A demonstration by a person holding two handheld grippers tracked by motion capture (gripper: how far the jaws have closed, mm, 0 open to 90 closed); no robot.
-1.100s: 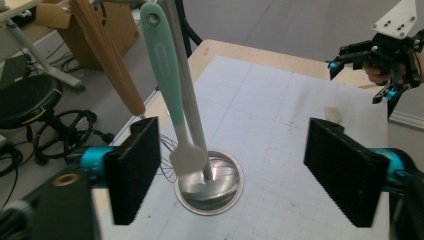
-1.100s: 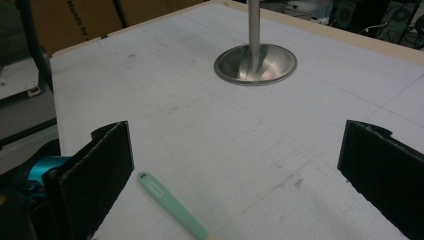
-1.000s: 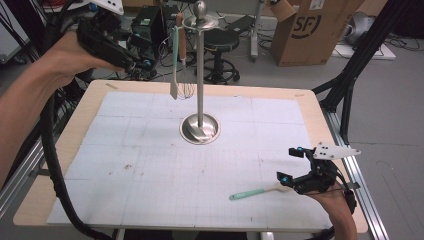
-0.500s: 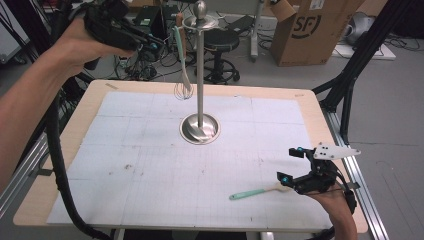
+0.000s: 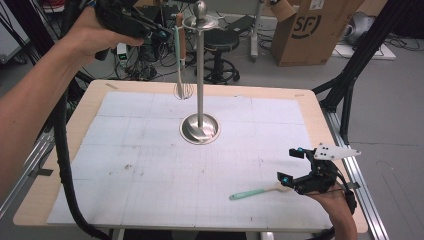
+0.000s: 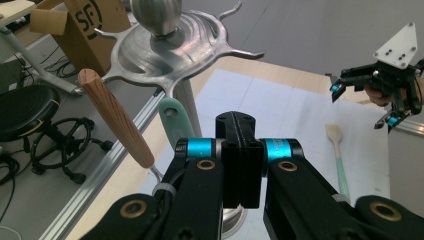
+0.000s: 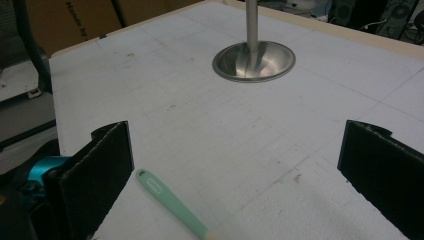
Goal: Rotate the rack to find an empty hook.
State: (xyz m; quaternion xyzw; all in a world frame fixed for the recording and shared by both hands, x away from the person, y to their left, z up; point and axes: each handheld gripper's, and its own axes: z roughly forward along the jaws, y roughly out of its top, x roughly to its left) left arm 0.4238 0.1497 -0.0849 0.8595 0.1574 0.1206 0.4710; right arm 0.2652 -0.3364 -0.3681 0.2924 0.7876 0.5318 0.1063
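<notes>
Spatula (image 7: 172, 205) on mat, between right gripper (image 7: 240, 175) jaws

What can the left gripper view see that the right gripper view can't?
Left gripper view: the stand's hooked top, a wooden handle and a mint handle hanging from it, the left gripper, whose jaws have just closed on nothing, and the right gripper far off. Right gripper view: the stand's round base between wide-open jaws. Both: the mint spatula lying on the white mat.

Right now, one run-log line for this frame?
left gripper: shut, empty, by rack top | right gripper: open, above spatula | whisk: hanging on rack | spatula: flat on mat
</notes>
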